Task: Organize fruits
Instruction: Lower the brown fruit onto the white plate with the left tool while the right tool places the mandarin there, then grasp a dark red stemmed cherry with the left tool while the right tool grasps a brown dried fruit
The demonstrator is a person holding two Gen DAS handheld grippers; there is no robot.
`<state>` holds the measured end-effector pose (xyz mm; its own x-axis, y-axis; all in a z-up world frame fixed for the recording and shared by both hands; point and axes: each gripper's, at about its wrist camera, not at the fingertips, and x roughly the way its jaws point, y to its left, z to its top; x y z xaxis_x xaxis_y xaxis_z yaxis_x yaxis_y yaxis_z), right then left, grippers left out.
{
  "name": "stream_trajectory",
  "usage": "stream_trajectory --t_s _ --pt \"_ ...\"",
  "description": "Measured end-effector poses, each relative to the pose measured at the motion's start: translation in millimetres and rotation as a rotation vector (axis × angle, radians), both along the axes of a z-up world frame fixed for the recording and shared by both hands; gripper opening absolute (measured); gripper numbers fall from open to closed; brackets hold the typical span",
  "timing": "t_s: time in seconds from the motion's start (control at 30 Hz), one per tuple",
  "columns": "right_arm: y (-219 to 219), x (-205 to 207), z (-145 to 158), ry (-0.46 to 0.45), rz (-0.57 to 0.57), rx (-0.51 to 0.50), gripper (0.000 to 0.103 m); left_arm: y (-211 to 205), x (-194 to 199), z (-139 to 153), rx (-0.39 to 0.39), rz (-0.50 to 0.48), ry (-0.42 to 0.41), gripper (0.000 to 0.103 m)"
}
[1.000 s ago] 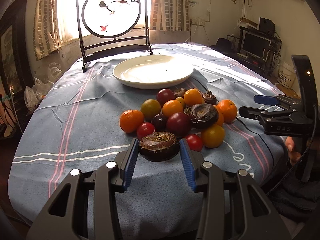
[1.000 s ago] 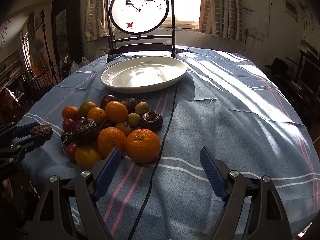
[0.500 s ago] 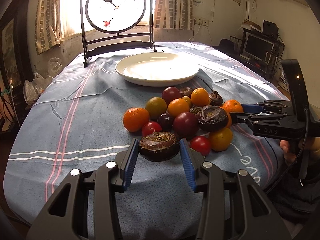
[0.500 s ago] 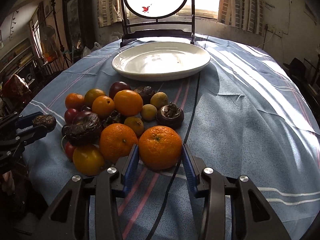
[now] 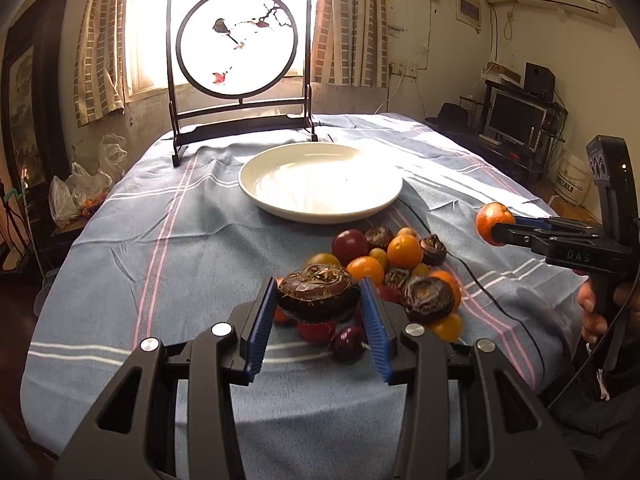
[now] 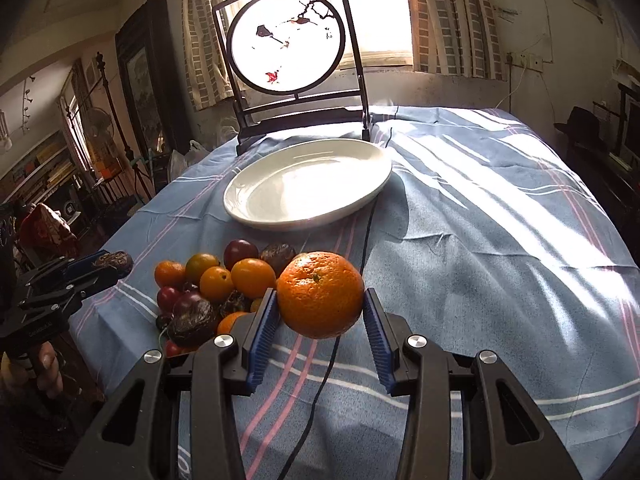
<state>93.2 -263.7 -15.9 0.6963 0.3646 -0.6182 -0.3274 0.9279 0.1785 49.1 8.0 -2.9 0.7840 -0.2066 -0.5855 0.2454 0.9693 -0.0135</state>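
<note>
My left gripper (image 5: 318, 320) is shut on a dark brown wrinkled fruit (image 5: 318, 291) and holds it above the fruit pile (image 5: 384, 264). My right gripper (image 6: 320, 322) is shut on an orange (image 6: 320, 294), lifted off the cloth. The orange also shows in the left wrist view (image 5: 490, 222), at the right. The pile of oranges, red and dark fruits lies on the blue cloth (image 6: 212, 288). An empty white plate (image 5: 320, 182) sits beyond it, also seen in the right wrist view (image 6: 308, 182).
A round painted screen on a dark stand (image 5: 238, 52) stands at the table's far end. A black cable (image 6: 360, 248) runs across the striped cloth beside the pile. Plastic bags (image 5: 76, 196) sit off the table's left side.
My right gripper closed on the orange and lifted it from the cloth. My left gripper rose with the dark fruit and moved towards the plate.
</note>
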Motion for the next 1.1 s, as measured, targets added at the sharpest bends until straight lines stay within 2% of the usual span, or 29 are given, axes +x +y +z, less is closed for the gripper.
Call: stream_trajectory --t_s 0.1,0.2,0.4,0.47,0.5,0.57,0.6,0.63,0.67,0.73,0.8,0.9,1.0,1.1 --pt "6 28 19 -0.013 0.019 0.015 0.043 -7 32 20 -0.009 -0.03 -0.003 0.041" --pt "18 70 26 0.024 0.035 0.014 0.043 -18 79 29 -0.006 -0.055 0.027 0.041" --pt "47 157 3 0.133 0.051 -0.017 0.044 -30 192 1 -0.053 -0.05 0.206 0.042" --pt "56 178 -5 0.142 0.054 -0.021 0.044 -31 222 -13 -0.08 -0.043 0.27 0.042" --pt "60 187 -7 0.14 0.054 -0.022 0.045 -32 234 -17 -0.086 -0.039 0.285 0.042" --pt "62 199 -6 0.116 0.027 -0.021 0.056 -30 256 -25 -0.1 -0.022 0.315 0.042" --pt "60 200 -2 0.092 -0.004 -0.02 0.062 -25 263 -28 -0.125 -0.006 0.333 0.044" --pt "57 197 2 0.077 -0.017 -0.008 0.062 -18 266 -28 -0.155 0.014 0.344 0.053" --pt "54 192 6 0.071 -0.017 0.006 0.062 -10 264 -25 -0.179 0.035 0.337 0.055" --pt "48 171 13 0.044 -0.014 0.004 0.062 4 250 -15 -0.206 0.063 0.302 0.07" --pt "43 142 18 0.022 -0.005 -0.015 0.063 16 226 -6 -0.215 0.063 0.278 0.07" --pt "38 93 16 0.03 0.024 -0.042 0.063 25 174 -2 -0.171 0.026 0.25 0.07" --pt "37 41 5 0.042 0.072 -0.047 0.063 20 112 -5 -0.069 -0.023 0.196 0.07" --pt "33 0 -9 0.05 0.082 -0.035 0.063 13 58 -17 -0.008 -0.083 0.179 0.07"
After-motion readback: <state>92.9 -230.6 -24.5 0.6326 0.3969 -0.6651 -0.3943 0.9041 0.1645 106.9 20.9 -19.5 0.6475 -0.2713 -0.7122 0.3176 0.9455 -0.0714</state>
